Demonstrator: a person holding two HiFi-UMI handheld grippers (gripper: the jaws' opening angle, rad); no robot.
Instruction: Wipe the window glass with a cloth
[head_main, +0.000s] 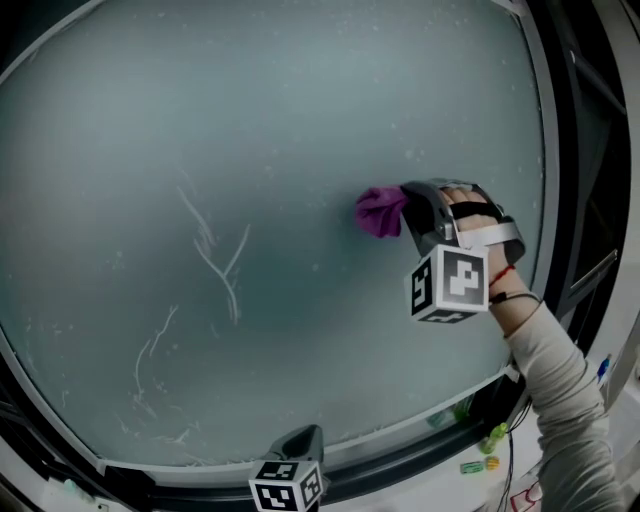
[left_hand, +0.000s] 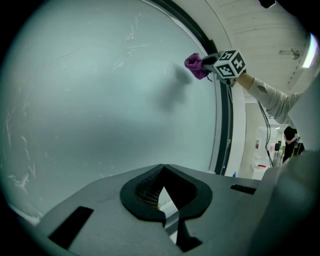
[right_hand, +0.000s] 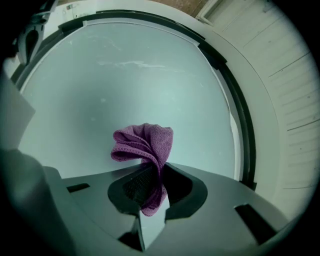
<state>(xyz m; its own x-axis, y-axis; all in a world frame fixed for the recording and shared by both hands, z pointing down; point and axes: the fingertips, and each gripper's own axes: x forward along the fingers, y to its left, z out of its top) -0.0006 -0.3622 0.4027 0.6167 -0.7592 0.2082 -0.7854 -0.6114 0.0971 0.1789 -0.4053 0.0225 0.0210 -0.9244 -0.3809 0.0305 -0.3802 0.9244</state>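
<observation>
- The window glass (head_main: 280, 140) filled almost the whole head view. It was a big, pale, hazy pane, and most of it looked not yet wiped to me.
- The dark frame (head_main: 560, 200) ran round its right and bottom edges, with specks of grime gathered along the lower rim.
- White smears (head_main: 222, 262) sat left of centre, with more scratchy streaks toward the lower left. They were well apart from the cloth, so I'd say the bulk of the job was still ahead.
- The right gripper (right_hand: 157, 172) was up at the right-hand part of the pane, jaws clamped on the cloth with the bunched end sticking out forward.
- The left gripper (left_hand: 162, 169) hung low near the bottom frame, jaws closed together on nothing, not taking part in the job.
- The purple cloth (head_main: 380, 212) was right at the glass, right of centre. I honestly couldn't tell whether it was pressed on or just off it, since its shadow in the left gripper view sat a bit aside.
</observation>
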